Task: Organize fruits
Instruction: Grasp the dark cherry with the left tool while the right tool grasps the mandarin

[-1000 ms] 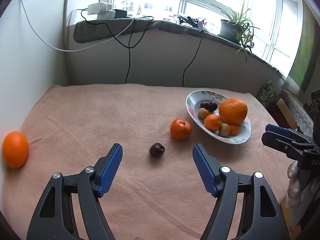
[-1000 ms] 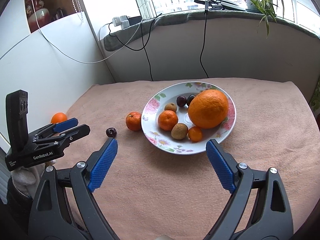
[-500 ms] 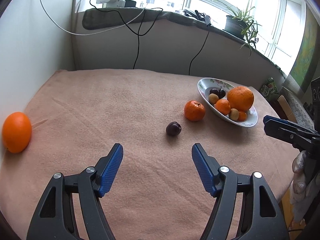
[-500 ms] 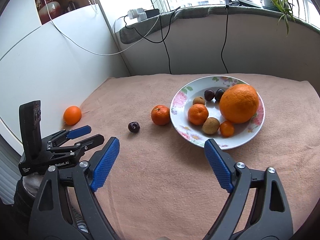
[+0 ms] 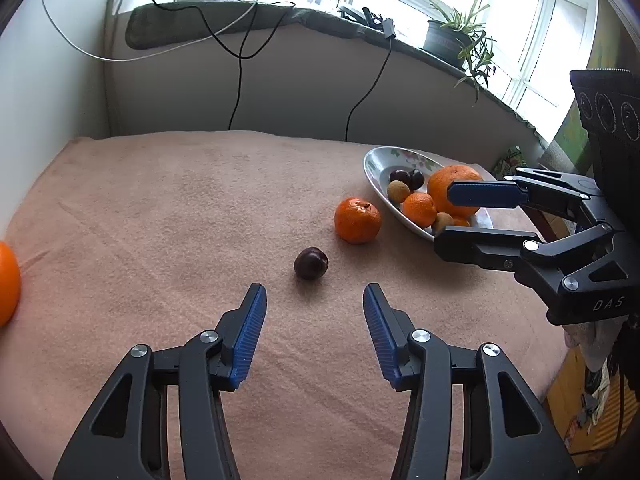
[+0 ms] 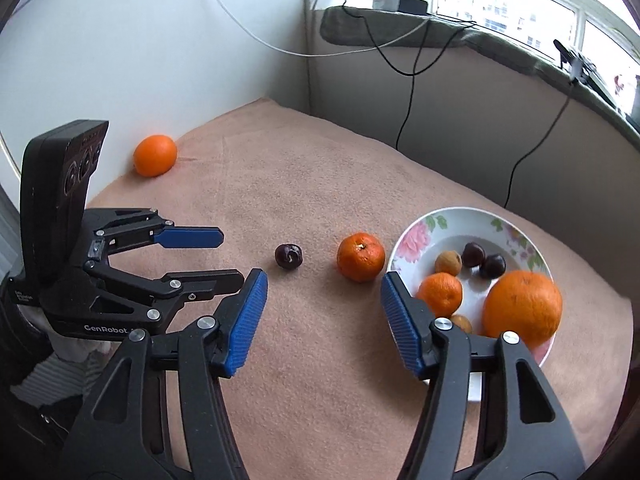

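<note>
— Where are your two grippers right now?

— My left gripper (image 5: 314, 320) hangs over the peach-coloured cloth (image 5: 160, 208) that covers the counter, tilted downward. Its jaws have just been closing, yet they are spread apart with nothing between them. The dark plum (image 5: 311, 263) lies on the cloth just ahead of the blue pads, not touched. My right gripper (image 6: 322, 308) is beside it, also angled down. Its jaws have just been closing too, and they also stand apart on nothing.

— What lies in front of the right one?

— The loose mandarin (image 6: 361, 257) sits on the cloth beyond the tips, roughly in line with the gap, and just beside the rim of the flowered plate (image 6: 412, 236). The plum is a little further left of it. My right-hand pad overlaps the plate's near edge in the right wrist view; whether it touches, I cannot tell.

— And the rest of the fruit?

— On the plate there is a big orange (image 6: 522, 306), a smaller mandarin (image 6: 440, 294), two dark plums (image 6: 482, 260) and a couple of small brown fruits (image 6: 448, 263). One more orange (image 6: 155, 155) lies alone at the far left edge of the cloth, next to the white wall, well apart from everything else.

— Anything behind?

— A windowsill with a potted plant (image 5: 452, 36) and cables hanging down.
</note>
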The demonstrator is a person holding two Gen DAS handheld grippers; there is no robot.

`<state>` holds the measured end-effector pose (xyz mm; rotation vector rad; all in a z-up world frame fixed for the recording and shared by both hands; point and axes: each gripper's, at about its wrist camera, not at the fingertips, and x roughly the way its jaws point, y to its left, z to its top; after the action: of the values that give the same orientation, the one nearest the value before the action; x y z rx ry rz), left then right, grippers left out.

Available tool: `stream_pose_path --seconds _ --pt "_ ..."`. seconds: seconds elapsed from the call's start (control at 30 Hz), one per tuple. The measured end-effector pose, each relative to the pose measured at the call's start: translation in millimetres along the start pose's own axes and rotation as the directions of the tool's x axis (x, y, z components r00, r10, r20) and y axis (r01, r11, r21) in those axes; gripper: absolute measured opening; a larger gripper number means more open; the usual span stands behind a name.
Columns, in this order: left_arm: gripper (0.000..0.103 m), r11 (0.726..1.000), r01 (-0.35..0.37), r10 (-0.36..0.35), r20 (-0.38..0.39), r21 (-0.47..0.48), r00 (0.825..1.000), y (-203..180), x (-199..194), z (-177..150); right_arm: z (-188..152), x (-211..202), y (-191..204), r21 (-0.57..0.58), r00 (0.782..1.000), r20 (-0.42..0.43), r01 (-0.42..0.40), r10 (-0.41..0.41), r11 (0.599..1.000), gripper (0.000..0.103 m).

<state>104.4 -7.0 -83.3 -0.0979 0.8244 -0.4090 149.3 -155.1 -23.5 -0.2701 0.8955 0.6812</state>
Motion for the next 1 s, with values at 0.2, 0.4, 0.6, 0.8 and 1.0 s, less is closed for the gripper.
stream_pose_path --seconds 0.2,0.4,0.6,0.8,1.0 --pt "0.045 1.000 0.008 -0.008 -0.022 0.002 1.000 0 14 5 19 25 -10 -0.051 0.997 -0.068 -0.024 0.021 0.998 0.052" --pt "0.040 1.000 0.007 -0.007 -0.043 0.010 0.999 0 25 9 30 49 -15 -0.125 0.991 -0.130 -0.017 0.001 0.992 0.052" --pt "0.038 1.000 0.003 -0.004 -0.058 -0.004 0.998 3 33 12 38 69 -18 -0.178 0.982 -0.187 -0.038 0.004 0.983 0.052" --pt "0.036 1.000 0.008 -0.008 -0.072 0.005 0.997 2 38 13 42 82 -11 -0.256 0.967 -0.254 -0.070 0.002 0.964 0.052" --pt "0.036 1.000 0.004 -0.003 -0.087 0.012 0.996 -1 47 17 43 94 -8 -0.327 0.953 -0.301 -0.064 -0.039 0.943 0.052"
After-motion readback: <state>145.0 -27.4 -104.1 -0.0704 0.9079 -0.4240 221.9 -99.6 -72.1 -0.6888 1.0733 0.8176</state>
